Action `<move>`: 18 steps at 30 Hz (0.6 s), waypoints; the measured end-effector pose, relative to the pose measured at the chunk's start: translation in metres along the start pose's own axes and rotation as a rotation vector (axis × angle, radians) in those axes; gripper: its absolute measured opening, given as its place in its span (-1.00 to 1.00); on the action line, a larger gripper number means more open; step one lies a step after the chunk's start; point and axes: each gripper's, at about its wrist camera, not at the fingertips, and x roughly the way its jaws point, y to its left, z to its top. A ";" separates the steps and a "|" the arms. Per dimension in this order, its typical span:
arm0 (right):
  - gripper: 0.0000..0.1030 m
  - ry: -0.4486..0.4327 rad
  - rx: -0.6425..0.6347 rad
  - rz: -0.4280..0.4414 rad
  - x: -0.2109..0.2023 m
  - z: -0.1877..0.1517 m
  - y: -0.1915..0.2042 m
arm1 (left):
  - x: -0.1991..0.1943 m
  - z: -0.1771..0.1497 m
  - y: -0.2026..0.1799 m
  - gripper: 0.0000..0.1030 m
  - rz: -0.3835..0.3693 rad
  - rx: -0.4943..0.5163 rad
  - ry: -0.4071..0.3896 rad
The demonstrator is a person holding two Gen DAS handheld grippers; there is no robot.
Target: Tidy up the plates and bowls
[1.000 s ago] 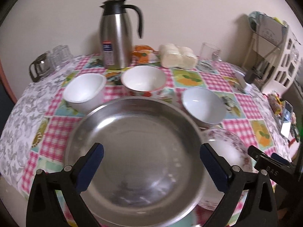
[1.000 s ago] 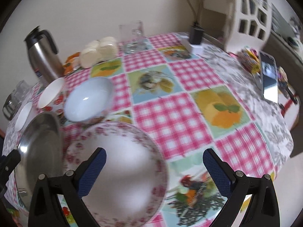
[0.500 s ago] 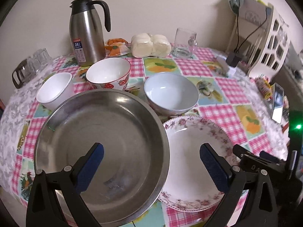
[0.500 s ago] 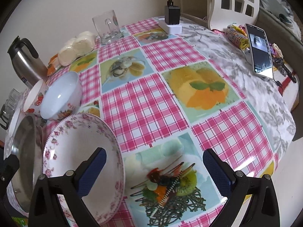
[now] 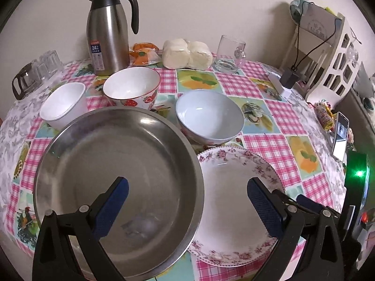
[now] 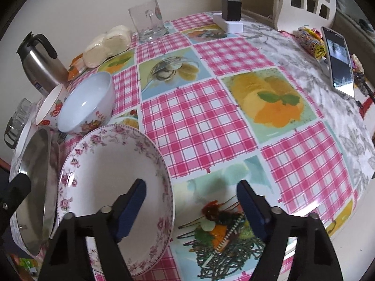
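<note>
**A:** Where do the dishes sit, taking the wide stainless-steel basin (image 5: 117, 178) as the landmark?

**B:** The round white plate with a pink floral rim (image 5: 234, 187) lies just right of the basin on the counter (image 6: 199, 117) with its pink-checked fruit-print cloth; their rims look to touch or overlap. Behind the plate, at the basin's far right, stands the pale blue-white bowl with flowers on its outside (image 5: 209, 116). Behind the basin is the white bowl with strawberries on its wall (image 5: 131, 87), and at the basin's far left the plain white bowl (image 5: 62, 103).

**A:** And the left gripper (image 5: 187, 208)?

**B:** Its blue-padded fingers (image 5: 112, 207) stand wide apart and hold nothing. One is over the basin's inside, the other over the floral plate.

**A:** The right gripper (image 6: 191, 207)?

**B:** Also spread wide, gripping nothing. Its left finger (image 6: 130, 208) is over the floral plate, near the plate's right rim; the other finger is over the bare cloth. Whether either touches the plate I cannot tell.

**A:** Anything further back?

**B:** Beyond the basin, against the wall: a tall steel thermos jug with a black handle (image 5: 107, 30), a bag of pale buns (image 5: 187, 53) and a clear glass mug (image 5: 229, 53). A smartphone (image 6: 338, 61) lies far right of the basin.
</note>
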 end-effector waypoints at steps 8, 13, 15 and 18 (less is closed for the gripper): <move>-0.23 0.032 0.005 0.046 0.008 -0.004 0.003 | 0.001 0.004 -0.005 0.77 0.010 0.020 0.012; -0.37 0.037 -0.016 0.060 0.011 -0.005 0.010 | 0.003 0.008 -0.006 0.62 0.008 0.019 0.026; -0.39 0.037 -0.022 0.062 0.011 -0.005 0.012 | 0.000 0.011 -0.007 0.62 -0.008 0.014 0.016; -0.39 0.025 -0.015 0.057 0.010 -0.004 0.008 | -0.005 0.015 -0.012 0.62 -0.025 0.014 0.000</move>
